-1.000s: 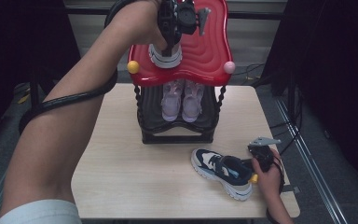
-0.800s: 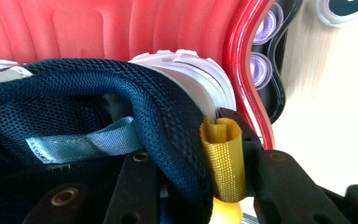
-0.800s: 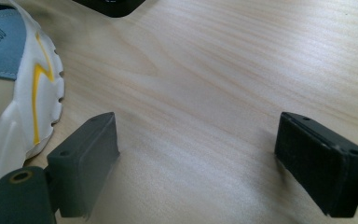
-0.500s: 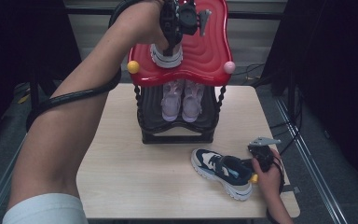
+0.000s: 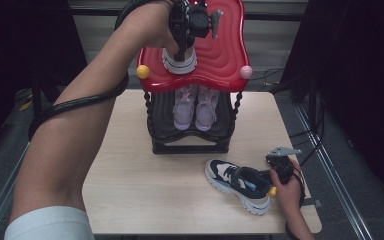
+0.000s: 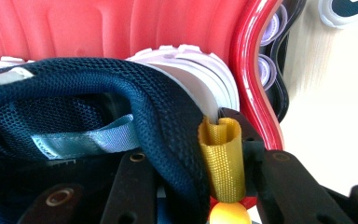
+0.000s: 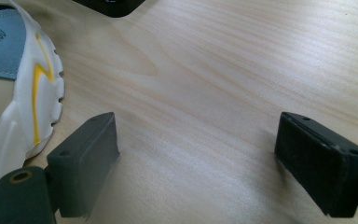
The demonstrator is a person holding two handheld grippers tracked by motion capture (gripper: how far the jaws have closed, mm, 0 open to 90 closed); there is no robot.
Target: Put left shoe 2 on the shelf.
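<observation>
On the rack's red top shelf [image 5: 220,55], the left gripper [image 5: 182,47] clamps the navy sneaker's [image 6: 98,121] heel, jaws just loosening; released off-centre, it may tip off the front edge.

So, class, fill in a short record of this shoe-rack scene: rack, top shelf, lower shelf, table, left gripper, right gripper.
rack: two-tier shoe rack, red top shelf, black lower shelf
top shelf: navy sneaker
lower shelf: pair of lilac sneakers
table: matching navy sneaker on the wooden table
left gripper: clamped on the top sneaker's heel collar, its jaws just opening slightly
right gripper: open, beside the table sneaker
</observation>
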